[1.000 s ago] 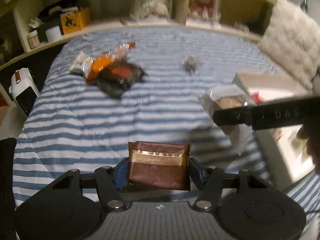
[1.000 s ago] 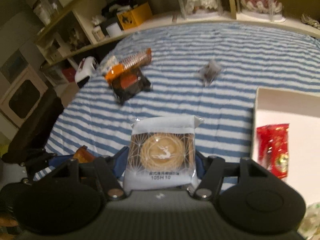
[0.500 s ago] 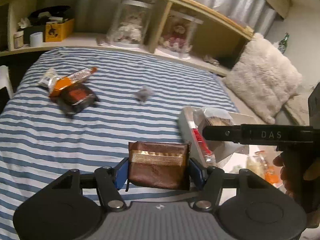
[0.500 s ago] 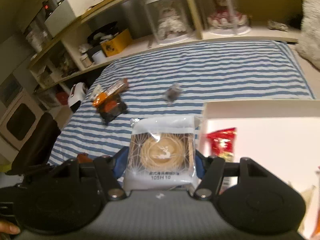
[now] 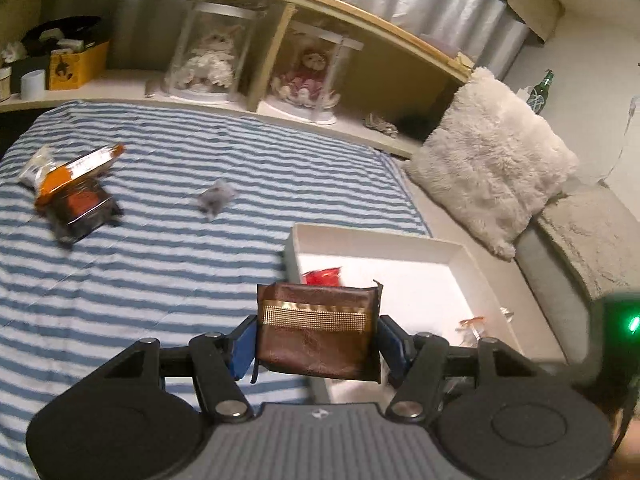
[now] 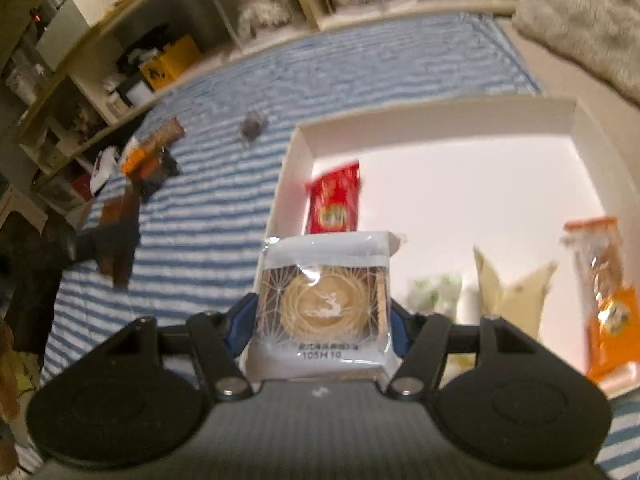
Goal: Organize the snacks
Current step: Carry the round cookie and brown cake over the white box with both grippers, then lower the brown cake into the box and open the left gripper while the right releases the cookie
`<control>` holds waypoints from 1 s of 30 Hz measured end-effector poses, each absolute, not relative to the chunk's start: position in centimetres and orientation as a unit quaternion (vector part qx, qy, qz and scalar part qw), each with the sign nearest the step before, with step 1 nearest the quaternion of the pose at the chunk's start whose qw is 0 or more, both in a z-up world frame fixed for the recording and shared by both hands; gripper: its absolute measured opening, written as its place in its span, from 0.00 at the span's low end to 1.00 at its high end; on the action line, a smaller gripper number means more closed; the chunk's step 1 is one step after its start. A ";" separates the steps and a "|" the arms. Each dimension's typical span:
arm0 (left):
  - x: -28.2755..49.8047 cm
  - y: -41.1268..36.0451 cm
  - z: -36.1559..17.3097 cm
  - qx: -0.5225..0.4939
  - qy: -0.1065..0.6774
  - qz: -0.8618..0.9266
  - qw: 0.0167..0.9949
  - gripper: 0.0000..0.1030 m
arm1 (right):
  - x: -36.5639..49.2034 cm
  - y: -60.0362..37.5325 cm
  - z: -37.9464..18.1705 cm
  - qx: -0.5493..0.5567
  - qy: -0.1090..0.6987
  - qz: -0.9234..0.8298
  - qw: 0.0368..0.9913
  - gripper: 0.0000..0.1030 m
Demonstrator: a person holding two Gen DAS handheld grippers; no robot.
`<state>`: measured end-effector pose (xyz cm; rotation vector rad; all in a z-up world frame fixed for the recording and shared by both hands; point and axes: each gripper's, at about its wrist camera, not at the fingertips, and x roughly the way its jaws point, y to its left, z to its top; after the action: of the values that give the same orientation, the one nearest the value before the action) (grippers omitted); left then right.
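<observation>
While both sit over the near-left corner of the white cardboard box [image 6: 436, 120] on the blue-striped bed [image 5: 160, 272], the left gripper [image 5: 318, 338] pinches a brown foil snack packet [image 5: 316, 332] and the right gripper [image 6: 320, 320] clamps a clear-wrapped round pastry [image 6: 324, 304]; a red snack pouch [image 6: 335, 200] lies inside.

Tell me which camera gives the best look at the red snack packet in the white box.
The right wrist view. There the red snack packet lies almost fully exposed near the white box left wall, its label facing the camera. In the left wrist view only its top edge shows above the brown packet held in the left gripper.
</observation>
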<state>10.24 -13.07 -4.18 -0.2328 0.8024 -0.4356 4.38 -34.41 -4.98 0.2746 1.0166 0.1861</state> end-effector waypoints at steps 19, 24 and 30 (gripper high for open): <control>19.3 -23.7 -6.9 -0.168 0.454 -0.261 0.835 0.62 | 4.2 -34.1 -8.5 0.197 0.520 0.072 0.828 0.76; 20.8 -24.9 -8.2 -0.193 0.458 -0.259 0.828 0.76 | 3.5 -34.9 -8.0 0.202 0.505 0.067 0.837 0.91; 20.6 -23.3 -8.4 -0.158 0.469 -0.245 0.834 0.85 | 3.9 -35.2 -7.5 0.192 0.514 0.065 0.833 0.82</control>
<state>20.61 -23.29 -8.40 -0.3354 0.9930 -0.5196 3.85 -35.22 -7.54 0.4068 1.0896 0.1372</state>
